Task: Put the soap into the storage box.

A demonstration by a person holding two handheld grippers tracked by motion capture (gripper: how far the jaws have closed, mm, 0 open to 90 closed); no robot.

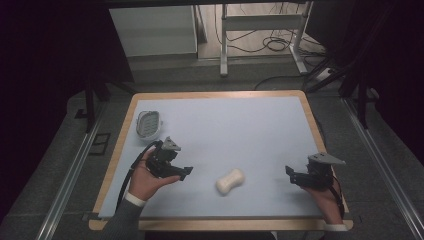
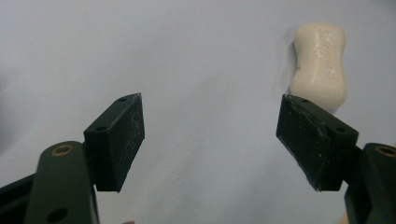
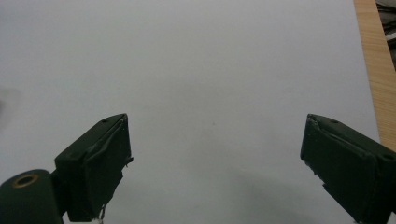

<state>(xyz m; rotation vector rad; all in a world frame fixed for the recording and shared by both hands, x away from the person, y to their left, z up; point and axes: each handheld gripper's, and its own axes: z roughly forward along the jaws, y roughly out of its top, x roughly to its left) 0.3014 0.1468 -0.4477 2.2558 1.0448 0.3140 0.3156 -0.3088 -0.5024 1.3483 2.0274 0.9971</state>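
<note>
Soap bar: a cream, waisted soap bar (image 1: 230, 181) lies flat on the pale blue mat, low in the high view and a little right of centre. In the left gripper view the bar (image 2: 320, 65) sits in the upper right of the frame, with raised lettering along its top face.

Left gripper: the left gripper (image 1: 181, 172) is held in the lower left of the high view, near the bar but apart from it. Its jaws stand wide apart and grip nothing. In its own view (image 2: 210, 135), the right-hand jaw's tip overlaps the bar's near end; I cannot tell whether they touch.

Right gripper: the right gripper (image 1: 291, 175) is at the lower right of the high view, well apart from the bar. Jaws spread wide over bare mat (image 3: 215, 163).

Soap dish: a small grey soap dish (image 1: 148, 124) rests at the mat's left edge, above the left gripper in the frame.

Table: a wooden table (image 1: 306, 106) rim shows around the mat (image 1: 240, 130).
</note>
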